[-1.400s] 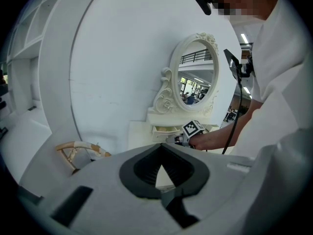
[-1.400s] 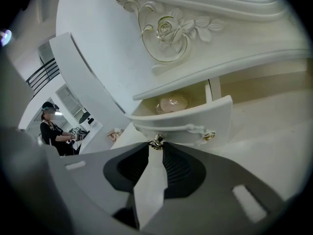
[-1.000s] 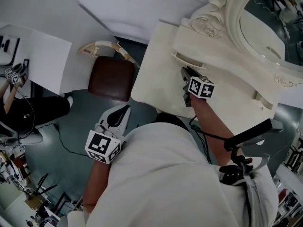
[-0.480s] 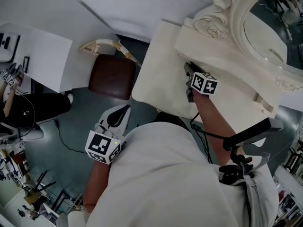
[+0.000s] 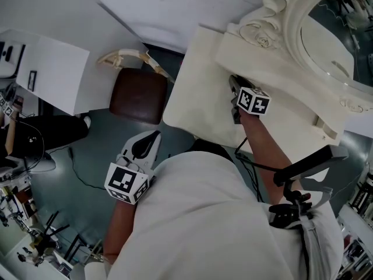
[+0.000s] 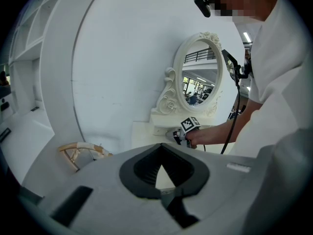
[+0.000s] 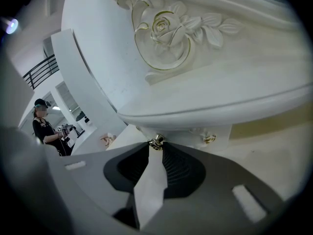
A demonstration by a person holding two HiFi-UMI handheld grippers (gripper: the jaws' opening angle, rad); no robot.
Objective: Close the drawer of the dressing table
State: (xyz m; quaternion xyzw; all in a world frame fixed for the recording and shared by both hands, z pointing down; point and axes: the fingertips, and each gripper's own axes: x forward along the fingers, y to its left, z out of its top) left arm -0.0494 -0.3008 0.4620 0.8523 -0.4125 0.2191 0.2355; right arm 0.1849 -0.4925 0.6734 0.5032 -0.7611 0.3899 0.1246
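The cream dressing table (image 5: 192, 92) with its oval mirror (image 5: 332, 34) fills the upper right of the head view. My right gripper (image 5: 233, 81) reaches under the carved shelf at the mirror's base. In the right gripper view its tips (image 7: 156, 143) are shut on a small brass drawer knob (image 7: 157, 141), and the white drawer front (image 7: 183, 133) sits just under the shelf's edge. A second brass knob (image 7: 209, 138) shows to the right. My left gripper (image 5: 152, 135) hangs over the floor beside the person's body, away from the table. Its jaws (image 6: 161, 147) are shut and hold nothing.
A stool with a brown seat (image 5: 137, 95) and a curved cream back stands left of the table. A white cabinet (image 5: 55, 74) is at the far left, with another person (image 5: 35, 133) below it. A black camera rig (image 5: 303, 174) juts out at the right.
My right gripper has moved a little toward the mirror's base. The drawer front that stuck out from under the shelf has slid in out of the head view. The left gripper has stayed still.
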